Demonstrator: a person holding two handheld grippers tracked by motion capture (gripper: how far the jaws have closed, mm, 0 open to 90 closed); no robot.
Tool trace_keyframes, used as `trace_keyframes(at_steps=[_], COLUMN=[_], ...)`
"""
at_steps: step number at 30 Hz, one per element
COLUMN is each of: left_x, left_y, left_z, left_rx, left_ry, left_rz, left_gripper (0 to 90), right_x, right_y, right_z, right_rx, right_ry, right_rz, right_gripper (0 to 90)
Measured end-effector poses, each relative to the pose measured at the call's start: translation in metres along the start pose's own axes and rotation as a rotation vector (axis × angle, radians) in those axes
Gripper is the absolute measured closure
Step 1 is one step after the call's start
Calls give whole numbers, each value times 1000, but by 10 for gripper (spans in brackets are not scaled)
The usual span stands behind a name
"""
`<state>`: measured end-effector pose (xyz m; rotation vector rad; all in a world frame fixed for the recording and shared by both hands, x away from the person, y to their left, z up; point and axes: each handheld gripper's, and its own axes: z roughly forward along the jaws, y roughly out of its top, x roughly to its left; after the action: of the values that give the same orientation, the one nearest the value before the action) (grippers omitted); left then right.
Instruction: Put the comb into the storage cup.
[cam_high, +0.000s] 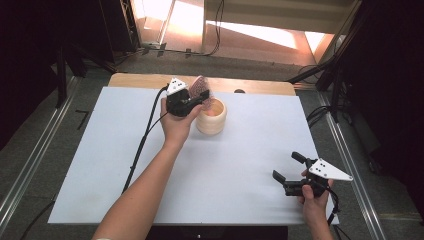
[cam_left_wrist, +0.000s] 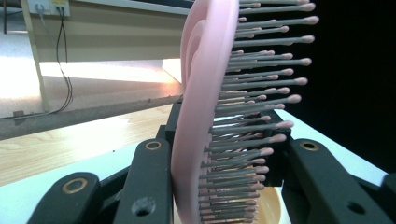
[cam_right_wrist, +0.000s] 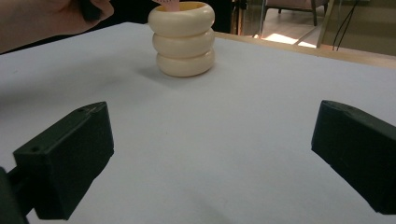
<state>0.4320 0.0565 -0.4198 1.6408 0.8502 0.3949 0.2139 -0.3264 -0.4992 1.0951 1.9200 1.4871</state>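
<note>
A pink hairbrush (cam_left_wrist: 201, 107) stands upright, its grey bristles (cam_left_wrist: 257, 88) pointing to one side. My left gripper (cam_left_wrist: 224, 149) is shut on it across its lower part. In the high view the left gripper (cam_high: 202, 97) holds the brush (cam_high: 200, 86) over the left rim of a cream ribbed cup (cam_high: 211, 119). The brush's lower end dips into the cup's mouth (cam_left_wrist: 268, 210). My right gripper (cam_high: 287, 166) rests near the table's front right, jaws wide apart and nothing between them. The right gripper (cam_right_wrist: 212, 154) faces the cup (cam_right_wrist: 183, 42) from some way off.
A white sheet (cam_high: 225, 165) covers the table, with a wooden strip (cam_high: 135, 80) along the far edge. A small dark knob (cam_high: 239, 91) sits on that strip. The left forearm (cam_high: 145, 190) crosses the sheet's left half. Metal rails and cables run along the floor on both sides.
</note>
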Motion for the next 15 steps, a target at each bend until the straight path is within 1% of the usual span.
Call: trace_keyframes(at_steps=[4, 5, 6, 7, 8, 13, 14, 15], left_x=[1, 2, 5, 5, 8, 12, 13, 13], left_y=[-1, -1, -1, -1, 0, -1, -2, -2], left_z=[0, 0, 0, 0, -1, -2, -3, -3], left_rx=[-1, -2, 0, 0, 7, 17, 25, 25], left_ry=[3, 1, 3, 3, 6, 11, 21, 21], left_rz=[-7, -16, -34, -34, -48, -58, -61, -61], left_gripper=[652, 651, 649, 647, 643, 622, 614, 596], right_x=[1, 1, 1, 1, 1, 1, 1, 1], right_y=[0, 0, 0, 0, 0, 0, 0, 0], right_z=[1, 1, 1, 1, 1, 1, 1, 1], right_rx=[3, 3, 3, 3, 3, 4, 4, 4], right_ry=[0, 1, 1, 1, 1, 2, 2, 2], right_rz=[4, 3, 1, 1, 4, 4, 5, 5], right_gripper=[0, 0, 0, 0, 0, 0, 0, 0])
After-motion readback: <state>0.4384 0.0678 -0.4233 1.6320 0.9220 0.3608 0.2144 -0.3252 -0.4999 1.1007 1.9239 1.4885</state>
